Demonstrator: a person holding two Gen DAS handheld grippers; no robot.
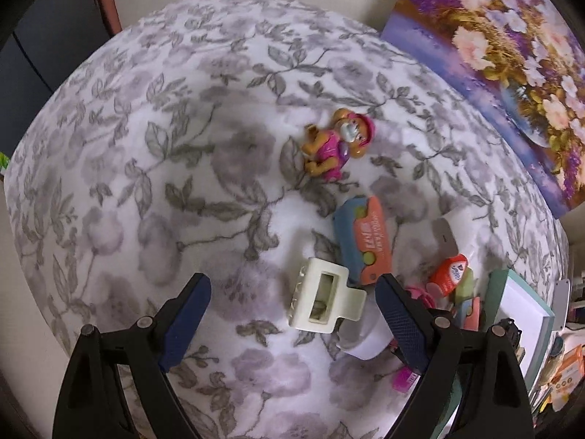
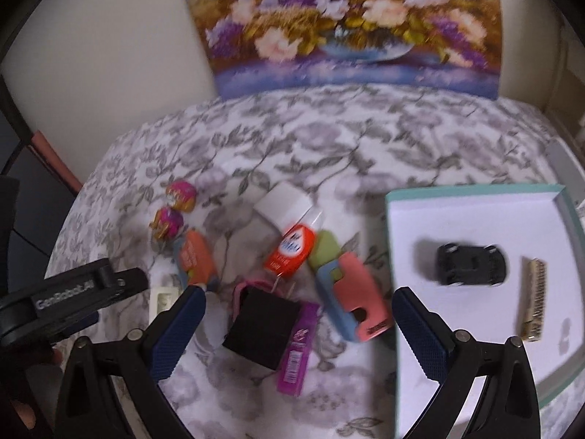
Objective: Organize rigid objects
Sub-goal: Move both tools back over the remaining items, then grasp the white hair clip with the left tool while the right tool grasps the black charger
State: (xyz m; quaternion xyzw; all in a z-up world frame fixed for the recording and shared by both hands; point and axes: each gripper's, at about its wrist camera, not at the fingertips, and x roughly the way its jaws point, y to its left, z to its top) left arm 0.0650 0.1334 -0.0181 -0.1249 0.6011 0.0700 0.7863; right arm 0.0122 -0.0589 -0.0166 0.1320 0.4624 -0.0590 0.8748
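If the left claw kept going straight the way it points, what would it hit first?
Most likely the cream hair clip, which lies between the open left claw fingers, nearer the right one. Depth is hard to judge; it might meet the floral blanket beside it instead.

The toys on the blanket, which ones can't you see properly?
- White hair clip: right wrist view, mostly hidden behind the left tongs.
- Black toy car in the tray: right wrist view, blurred, details lost.
- Purple packet: left wrist view, covered by a tong finger.
- Orange bottle: label blurred.

Toy car (image 2: 471, 264) and comb (image 2: 534, 298) in tray (image 2: 475, 192), clutter left.
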